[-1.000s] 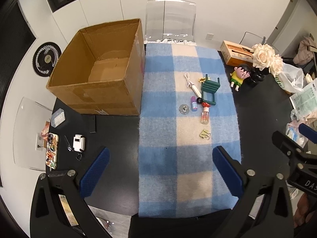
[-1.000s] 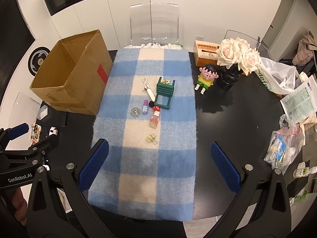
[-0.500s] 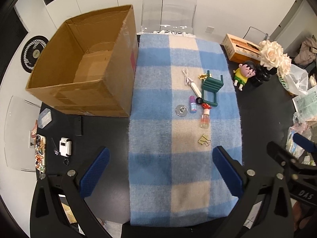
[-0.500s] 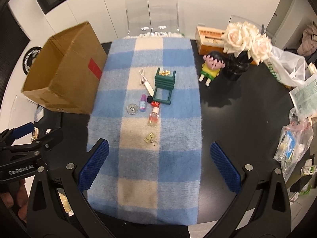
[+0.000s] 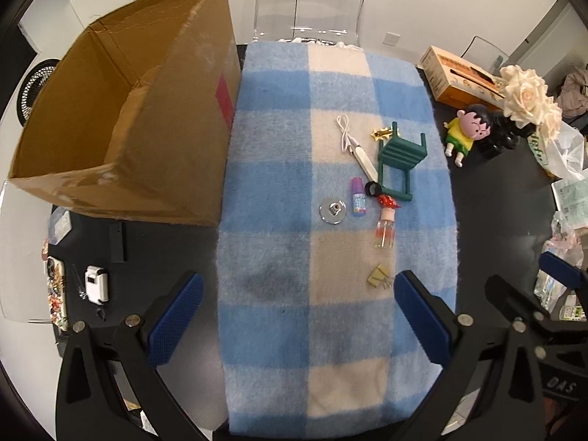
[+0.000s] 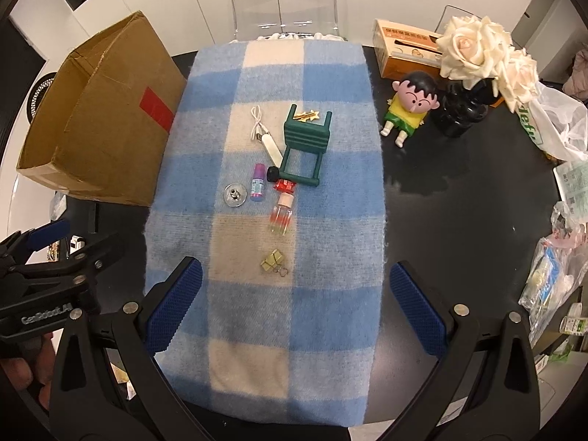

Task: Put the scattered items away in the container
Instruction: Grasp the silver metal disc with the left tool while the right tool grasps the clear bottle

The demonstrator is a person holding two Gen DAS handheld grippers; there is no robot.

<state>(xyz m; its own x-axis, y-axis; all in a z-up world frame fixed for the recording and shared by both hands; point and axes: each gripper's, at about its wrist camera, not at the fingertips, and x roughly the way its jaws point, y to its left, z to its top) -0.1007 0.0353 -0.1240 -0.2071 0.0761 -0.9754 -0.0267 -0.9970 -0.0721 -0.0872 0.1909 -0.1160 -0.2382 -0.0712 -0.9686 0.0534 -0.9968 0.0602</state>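
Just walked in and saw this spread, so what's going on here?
A person holds two tongs, the left tongs and right tongs, both open and empty above the checked blanket. Small items, such as a green toy chair, small bottle and binder clip, lie scattered. Nothing shows inside the cardboard box.

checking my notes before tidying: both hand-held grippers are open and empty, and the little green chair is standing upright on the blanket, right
Not quite. The green chair is tipped over, lying on the blanket, as the right wrist view shows. The rest holds: the left hand-held gripper and right hand-held gripper are open and empty.
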